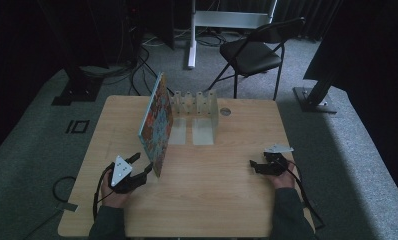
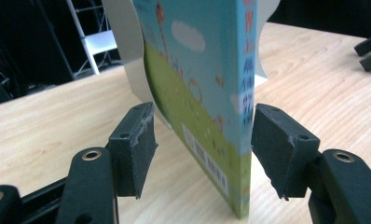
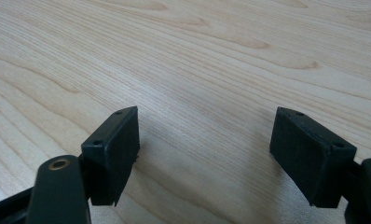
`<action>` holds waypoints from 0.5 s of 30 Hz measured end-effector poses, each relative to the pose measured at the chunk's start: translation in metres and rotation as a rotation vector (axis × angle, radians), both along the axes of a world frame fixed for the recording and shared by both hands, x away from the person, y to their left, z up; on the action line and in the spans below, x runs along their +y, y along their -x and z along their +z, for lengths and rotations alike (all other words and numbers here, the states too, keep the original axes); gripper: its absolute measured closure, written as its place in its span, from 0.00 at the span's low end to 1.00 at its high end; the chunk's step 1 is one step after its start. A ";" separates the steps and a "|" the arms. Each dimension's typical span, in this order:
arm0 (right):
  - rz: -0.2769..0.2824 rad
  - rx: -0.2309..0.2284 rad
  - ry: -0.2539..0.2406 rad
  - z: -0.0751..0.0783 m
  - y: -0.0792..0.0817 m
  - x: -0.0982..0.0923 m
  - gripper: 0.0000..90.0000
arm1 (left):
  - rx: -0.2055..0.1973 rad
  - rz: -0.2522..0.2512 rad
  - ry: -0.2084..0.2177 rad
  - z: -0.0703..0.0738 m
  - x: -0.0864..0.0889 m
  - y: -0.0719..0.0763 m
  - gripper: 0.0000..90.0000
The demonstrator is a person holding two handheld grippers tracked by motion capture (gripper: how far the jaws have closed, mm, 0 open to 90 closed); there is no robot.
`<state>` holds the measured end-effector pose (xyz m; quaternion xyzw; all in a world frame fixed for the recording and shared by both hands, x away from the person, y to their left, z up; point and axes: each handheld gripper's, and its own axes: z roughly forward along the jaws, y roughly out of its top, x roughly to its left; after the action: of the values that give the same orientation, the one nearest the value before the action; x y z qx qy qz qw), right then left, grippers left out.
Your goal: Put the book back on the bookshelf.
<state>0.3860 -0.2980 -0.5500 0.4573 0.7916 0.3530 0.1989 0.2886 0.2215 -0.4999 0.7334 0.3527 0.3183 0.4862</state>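
A thin picture book (image 1: 156,125) stands on its edge on the wooden table (image 1: 212,200), its far end at a white slotted rack (image 1: 194,107). My left gripper (image 1: 141,164) sits at the book's near lower corner. In the left gripper view the book (image 2: 207,93) rises between the jaws of the left gripper (image 2: 202,140). The right-hand pad (image 2: 277,149) meets the spine, while a gap separates the other pad from the cover, so this gripper is open. My right gripper (image 1: 254,165) rests open low over bare wood on the table's right; nothing lies between the jaws of the right gripper (image 3: 204,149).
The rack's white wall (image 2: 127,70) stands behind the book. A black folding chair (image 1: 252,50) and stand legs are on the floor beyond the table's far edge. The other gripper (image 2: 370,51) shows far right. A small round disc (image 1: 225,112) lies beside the rack.
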 end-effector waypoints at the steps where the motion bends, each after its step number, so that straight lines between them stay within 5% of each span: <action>1: 0.000 0.000 0.000 0.000 0.000 0.000 0.26 | 0.003 0.004 -0.001 -0.001 0.002 0.001 0.44; 15: 0.000 0.000 0.000 0.000 0.000 0.000 0.26 | 0.088 0.121 0.018 -0.017 0.027 -0.011 0.46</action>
<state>0.3860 -0.2980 -0.5500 0.4573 0.7917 0.3528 0.1991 0.2999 0.2482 -0.5171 0.7197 0.4202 0.3115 0.4566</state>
